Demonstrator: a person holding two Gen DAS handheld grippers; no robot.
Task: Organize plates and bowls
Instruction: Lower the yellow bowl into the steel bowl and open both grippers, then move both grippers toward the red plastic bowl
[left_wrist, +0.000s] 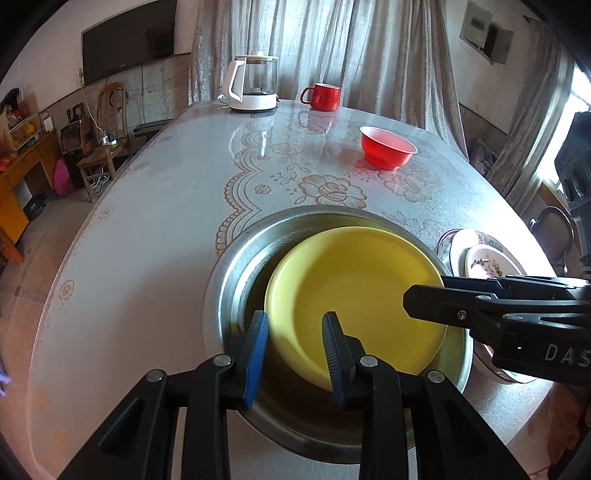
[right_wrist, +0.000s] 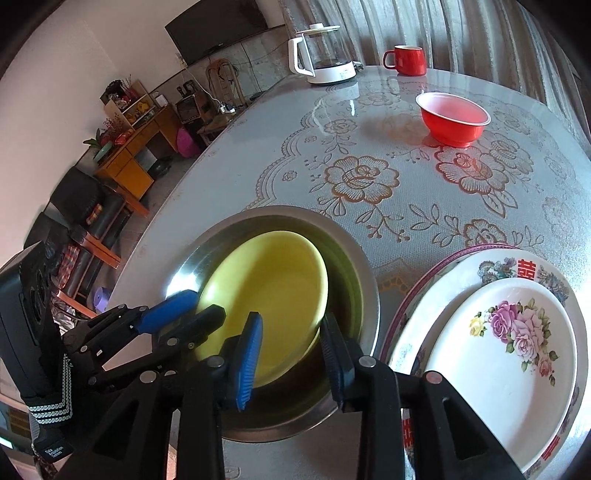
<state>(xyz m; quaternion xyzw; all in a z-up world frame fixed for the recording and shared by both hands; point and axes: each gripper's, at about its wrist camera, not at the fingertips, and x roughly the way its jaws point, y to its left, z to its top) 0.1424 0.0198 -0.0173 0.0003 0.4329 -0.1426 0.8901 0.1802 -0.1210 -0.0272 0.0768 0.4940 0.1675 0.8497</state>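
Resting tilted in steel basin (left_wrist: 236, 258): yellow plate (left_wrist: 354, 295) | stiff, slick, breakable; grip rim at 6 o'clock | left gripper (left_wrist: 295, 350) and right gripper (right_wrist: 291, 354) slightly spread, straddling rim, not pinching.

Yellow plate (left_wrist: 354, 295) lies tilted inside a steel basin (left_wrist: 236, 258) near the counter's near edge, its right side propped on the basin wall. Two floral white plates (right_wrist: 509, 350) sit stacked just right of the basin. Red bowl (left_wrist: 388, 147) stands upright farther back, well apart.
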